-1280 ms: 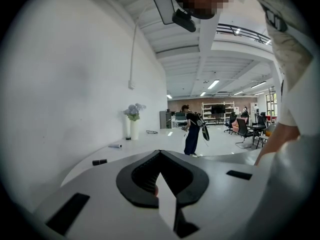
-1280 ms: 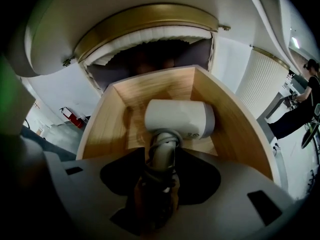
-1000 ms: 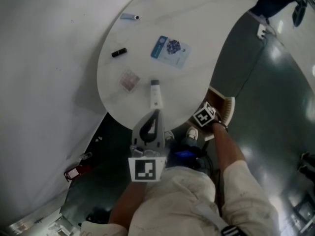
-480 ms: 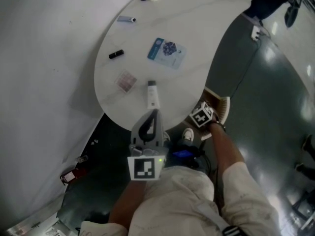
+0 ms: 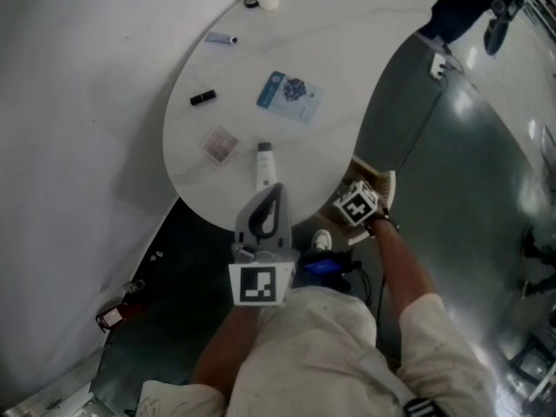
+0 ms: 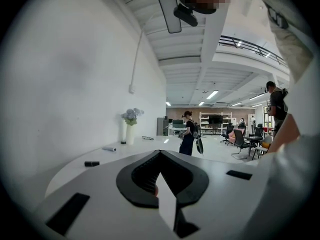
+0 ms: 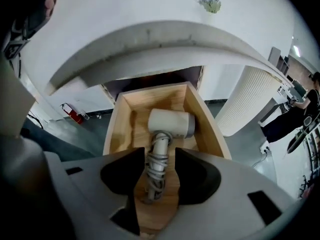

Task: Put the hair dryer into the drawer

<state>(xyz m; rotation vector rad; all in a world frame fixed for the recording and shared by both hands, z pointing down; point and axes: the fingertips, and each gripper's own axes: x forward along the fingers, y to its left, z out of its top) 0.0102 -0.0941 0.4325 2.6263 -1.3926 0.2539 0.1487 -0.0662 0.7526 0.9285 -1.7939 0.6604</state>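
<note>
Right gripper (image 7: 159,159): jaws apart, empty, pointing steeply down.
Hair dryer (image 7: 170,123): straight below, lying in the open drawer (image 7: 114,124), handle toward the gripper, head away.
Left gripper (image 6: 160,156): closed, level over the desk (image 5: 347,50), farther off.

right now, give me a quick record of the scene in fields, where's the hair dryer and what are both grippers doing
hair dryer: lying in the drawer, cord wound round its handle
drawer: wooden, open, under the table
right gripper: jaws apart above the dryer's handle, pads clear of it
left gripper: jaws together, empty, pointing across the table
on the table: tube, blue sachet
task state: dryer in, drawer not yet closed
</note>
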